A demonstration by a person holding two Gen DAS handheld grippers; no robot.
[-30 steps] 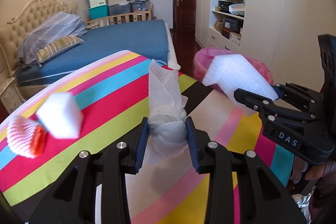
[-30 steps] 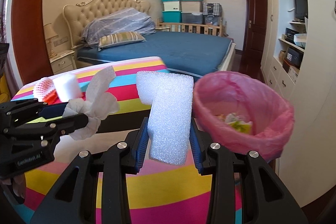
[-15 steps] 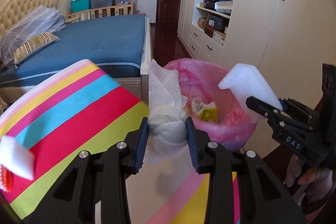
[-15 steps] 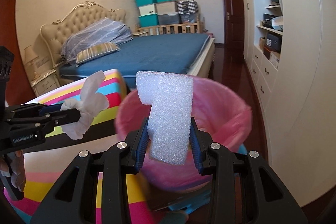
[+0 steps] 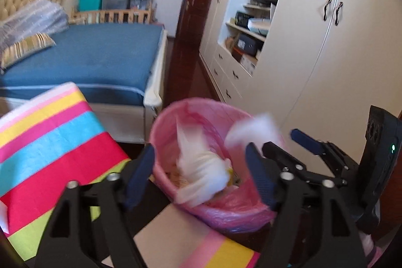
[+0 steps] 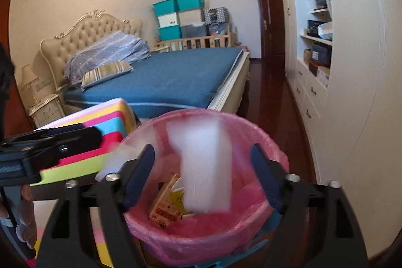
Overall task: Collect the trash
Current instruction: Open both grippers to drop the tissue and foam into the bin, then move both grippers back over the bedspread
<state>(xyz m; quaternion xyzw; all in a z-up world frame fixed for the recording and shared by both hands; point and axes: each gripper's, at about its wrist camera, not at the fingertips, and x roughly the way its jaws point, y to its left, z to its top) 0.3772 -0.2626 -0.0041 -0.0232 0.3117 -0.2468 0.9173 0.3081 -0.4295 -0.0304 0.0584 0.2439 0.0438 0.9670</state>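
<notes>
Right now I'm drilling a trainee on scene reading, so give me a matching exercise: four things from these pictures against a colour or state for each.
Things:
1. bin liner
2. foam piece
3. left claw
4. bed cover

Colour or state:
A. blue
B. open
C. pink
D. white, blurred, over the bin

Pairs: 1-C, 2-D, 3-B, 4-A

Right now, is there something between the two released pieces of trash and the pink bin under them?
Nothing visible blocks them. The crumpled tissue and the foam piece are blurred, over the open mouth of the pink bin, clear of the open left gripper and right gripper.
</notes>
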